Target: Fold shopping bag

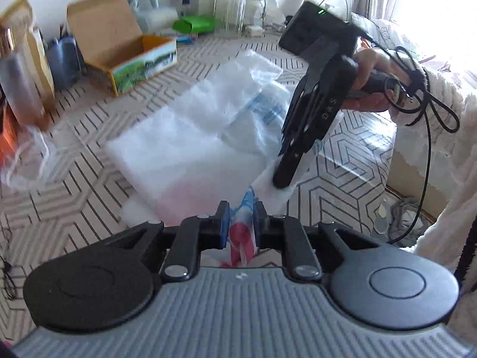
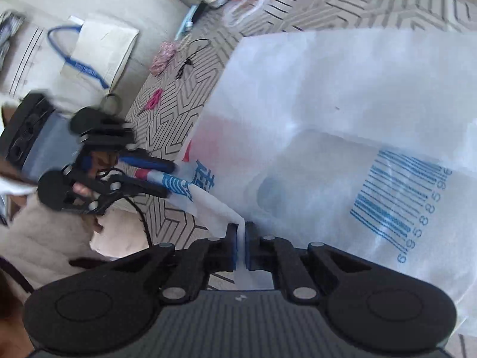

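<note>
A white translucent plastic shopping bag (image 1: pixel 190 137) (image 2: pixel 328 104) with red and blue print and a blue barcode lies partly folded on the patterned surface. My left gripper (image 1: pixel 241 223) is shut on a bunched red, white and blue edge of the bag. In the right wrist view the left gripper (image 2: pixel 170 179) shows at the left, pinching the printed corner. My right gripper (image 2: pixel 241 244) is shut on a white edge of the bag. Seen from the left wrist, the right gripper (image 1: pixel 283 179) points down onto that white strip, held by a hand.
An open cardboard box (image 1: pixel 125 50) and bottles (image 1: pixel 21 68) stand at the back left, with a crumpled clear bag (image 1: pixel 26 161) near them. Clear jars (image 1: pixel 235 6) line the back. A white tote with blue handles (image 2: pixel 92 50) and pink scissors (image 2: pixel 153 100) lie left.
</note>
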`<state>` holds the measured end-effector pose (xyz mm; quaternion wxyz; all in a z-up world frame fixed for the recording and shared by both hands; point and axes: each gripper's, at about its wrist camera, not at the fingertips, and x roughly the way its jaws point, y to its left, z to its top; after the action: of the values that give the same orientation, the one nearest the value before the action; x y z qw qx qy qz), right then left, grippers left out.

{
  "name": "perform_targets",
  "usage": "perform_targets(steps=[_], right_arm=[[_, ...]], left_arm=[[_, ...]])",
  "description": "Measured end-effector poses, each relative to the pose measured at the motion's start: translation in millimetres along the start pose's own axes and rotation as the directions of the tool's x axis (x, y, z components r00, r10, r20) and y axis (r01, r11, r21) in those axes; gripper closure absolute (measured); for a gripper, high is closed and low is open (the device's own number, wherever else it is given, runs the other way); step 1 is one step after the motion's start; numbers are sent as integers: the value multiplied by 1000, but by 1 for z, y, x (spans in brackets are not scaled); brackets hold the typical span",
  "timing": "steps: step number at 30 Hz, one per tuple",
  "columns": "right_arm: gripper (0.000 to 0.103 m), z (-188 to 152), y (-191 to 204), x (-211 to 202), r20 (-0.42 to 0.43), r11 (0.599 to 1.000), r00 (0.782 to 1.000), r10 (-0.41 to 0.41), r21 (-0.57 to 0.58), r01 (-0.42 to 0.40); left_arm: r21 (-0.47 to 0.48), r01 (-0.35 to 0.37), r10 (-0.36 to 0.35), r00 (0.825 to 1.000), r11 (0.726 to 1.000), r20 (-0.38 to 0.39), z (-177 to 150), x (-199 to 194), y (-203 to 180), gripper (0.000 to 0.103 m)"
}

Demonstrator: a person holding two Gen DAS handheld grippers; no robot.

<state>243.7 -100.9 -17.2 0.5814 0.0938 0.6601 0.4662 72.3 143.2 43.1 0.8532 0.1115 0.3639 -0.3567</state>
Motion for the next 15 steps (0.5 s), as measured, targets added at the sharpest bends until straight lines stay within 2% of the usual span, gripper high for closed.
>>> perform_targets(steps=[2, 4, 9, 11, 13, 14, 15], right_arm=[[100, 0, -7, 1, -14, 997, 999, 30, 65, -29], [100, -1, -13, 2, -22, 991, 998, 60, 124, -57], [100, -6, -28, 4, -34, 955, 990, 137, 270, -123], [97, -7, -35, 5, -35, 932, 985, 170, 329, -149], [97, 0, -55, 11, -37, 888, 973, 227, 418, -192], [98, 2, -64, 13, -35, 865, 967, 252, 456, -209], [98, 2, -65, 12, -30, 859, 966, 255, 466, -212]], left_arm=[[32, 29, -29, 1000, 999, -4, 7, 1, -7, 88], [49, 46, -43, 998, 998, -46, 10, 10, -14, 88], [103, 85, -70, 987, 991, -141, 9, 57, -23, 88], [163, 62, -37, 988, 985, -153, 6, 69, -27, 82], [227, 37, 0, 987, 973, -159, 2, 76, -36, 78], [245, 19, 18, 989, 969, -149, 2, 78, -40, 73], [263, 11, 27, 990, 965, -140, 2, 78, -43, 64]])
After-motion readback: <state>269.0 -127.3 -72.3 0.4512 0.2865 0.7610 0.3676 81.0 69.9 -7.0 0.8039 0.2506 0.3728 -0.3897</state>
